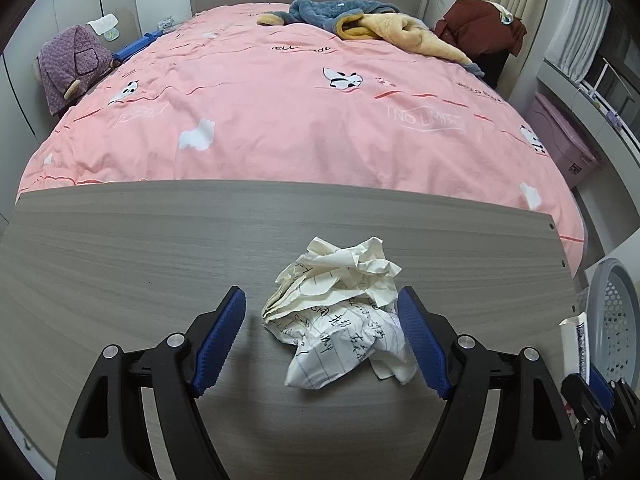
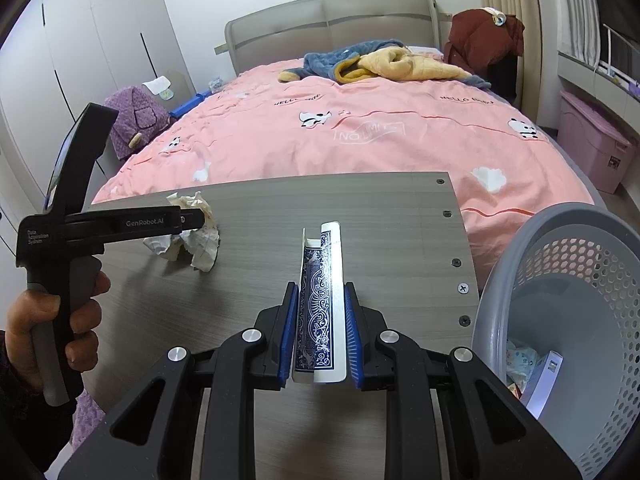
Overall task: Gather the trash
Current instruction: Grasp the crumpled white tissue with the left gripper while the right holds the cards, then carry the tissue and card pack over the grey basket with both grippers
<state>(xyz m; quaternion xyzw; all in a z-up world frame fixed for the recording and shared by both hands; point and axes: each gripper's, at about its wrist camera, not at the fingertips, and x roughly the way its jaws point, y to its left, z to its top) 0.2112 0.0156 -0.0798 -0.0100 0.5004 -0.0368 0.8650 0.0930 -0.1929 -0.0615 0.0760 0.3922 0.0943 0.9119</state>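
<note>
Left wrist: While the crumpled paper (image 1: pixel 340 312) lies on the table (image 1: pixel 120 248), the left gripper (image 1: pixel 322 344) straddles it, spread, not yet pinching.
Right wrist: right gripper (image 2: pixel 320 336) pinches the card box (image 2: pixel 320 304); the basket (image 2: pixel 560 320) beside the table already holds some trash.

crumpled paper (image 1: pixel 340 312): 1 | card box (image 2: pixel 320 304): 1 | basket (image 2: pixel 560 320): 1 | tools: 2

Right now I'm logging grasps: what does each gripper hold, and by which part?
The right gripper clamps a blue-patterned card box by its two side faces, near its lower end. The left gripper is open around the crumpled paper, holding nothing.
</note>
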